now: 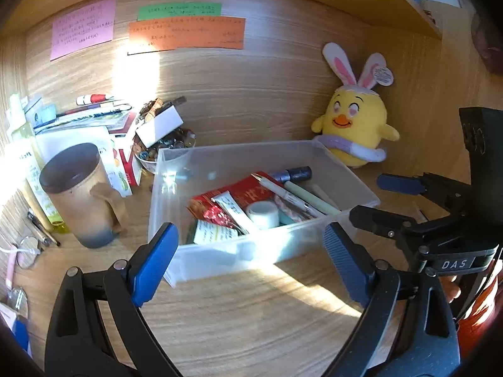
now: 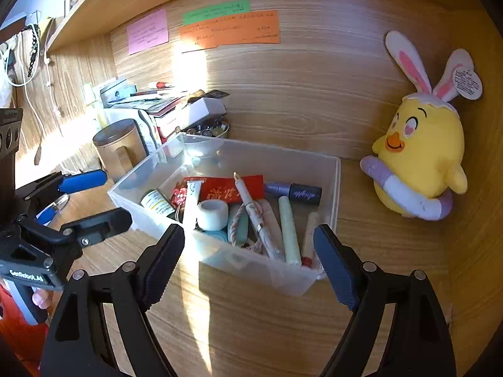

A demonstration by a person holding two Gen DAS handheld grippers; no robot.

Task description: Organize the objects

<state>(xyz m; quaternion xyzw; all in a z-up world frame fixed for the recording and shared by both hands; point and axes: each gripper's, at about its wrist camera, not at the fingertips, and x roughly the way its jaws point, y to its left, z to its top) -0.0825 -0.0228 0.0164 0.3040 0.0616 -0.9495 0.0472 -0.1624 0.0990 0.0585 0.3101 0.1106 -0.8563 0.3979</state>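
Observation:
A clear plastic bin [image 1: 239,150] [image 2: 270,155] stands on the wooden desk. Inside lie a white tape roll [image 1: 263,212] [image 2: 213,210], a red packet [image 1: 251,193] [image 2: 232,190], a purple tube [image 1: 292,174] [image 2: 294,193], pens and small tubes. My left gripper [image 1: 248,235] [image 2: 103,198] hovers just before the bin's near wall, open, with nothing held. My right gripper [image 2: 248,234] [image 1: 374,198] is at the bin's near right corner, also open and empty. Neither set of pads touches the bin.
A yellow plush chick [image 1: 355,125] [image 2: 421,157] leans on the back wall to the right of the bin. A brown mug [image 1: 81,194] [image 2: 119,147], cartons, a bowl [image 1: 147,160] and bottles crowd the left. Glasses [image 1: 30,248] lie at the near left. A shelf runs overhead.

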